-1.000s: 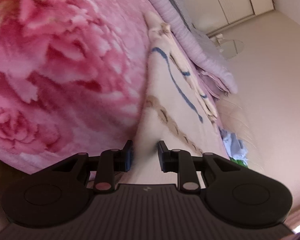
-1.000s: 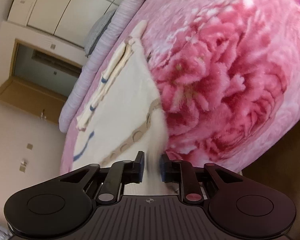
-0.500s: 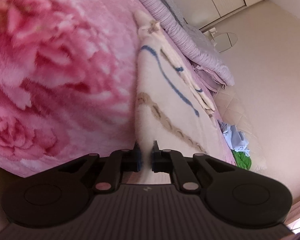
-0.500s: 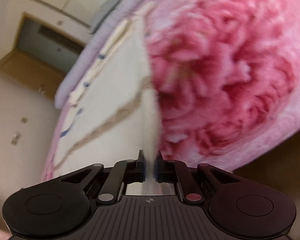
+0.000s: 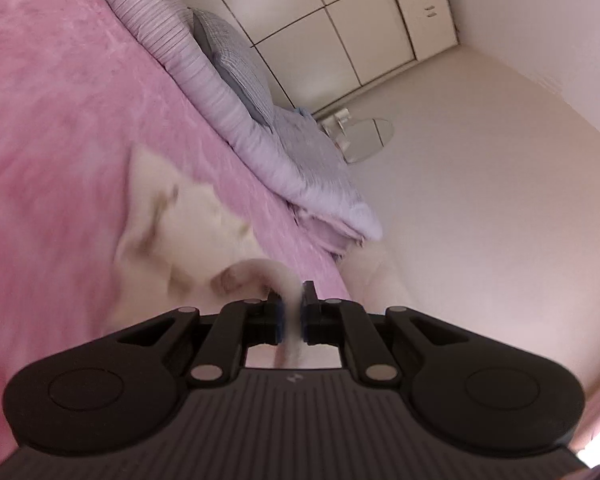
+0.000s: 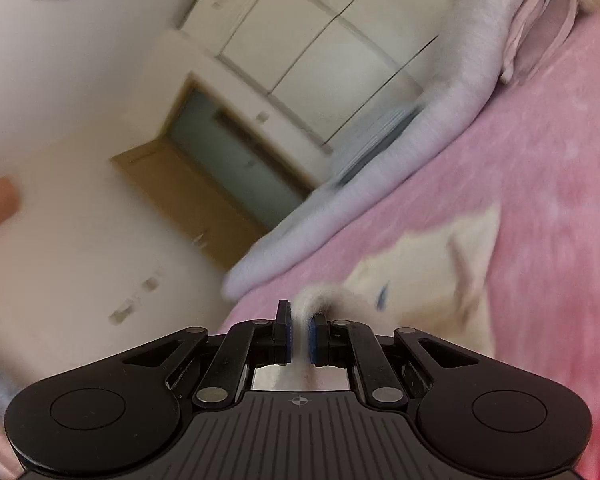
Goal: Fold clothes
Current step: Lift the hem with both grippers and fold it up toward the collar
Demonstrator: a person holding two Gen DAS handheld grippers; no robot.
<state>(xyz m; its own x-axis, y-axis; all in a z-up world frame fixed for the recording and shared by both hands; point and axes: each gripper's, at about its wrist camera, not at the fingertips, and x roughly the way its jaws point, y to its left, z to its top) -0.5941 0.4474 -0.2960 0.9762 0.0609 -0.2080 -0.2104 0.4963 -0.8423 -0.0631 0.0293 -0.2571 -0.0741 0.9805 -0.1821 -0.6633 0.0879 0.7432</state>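
Observation:
A cream fleece garment [image 5: 180, 232] with brown and blue trim lies on the pink blanket [image 5: 60, 120], blurred by motion. My left gripper [image 5: 292, 306] has a raised fold of its edge between the blue pads. The jaws are opening slightly, and the cloth is still pinched. In the right wrist view the same cream garment [image 6: 428, 280] spreads out to the right. My right gripper [image 6: 299, 320] is shut on another tuft of its edge, held above the pink blanket [image 6: 540, 160]. The rest of the garment under the grippers is hidden.
A rolled lilac duvet [image 5: 220, 92] and a grey checked pillow [image 5: 236, 64] lie along the bed's far side. Beyond stand cream wardrobe doors [image 5: 340, 20]. A round mirror [image 5: 368, 136] sits against the wall. The right wrist view shows the lilac duvet [image 6: 440, 100] and a doorway [image 6: 228, 160].
Both grippers closed on the garment's near edge, then lifted it and carried it over the bed. The flowered part of the blanket has dropped out of view and the far wall fills the frames.

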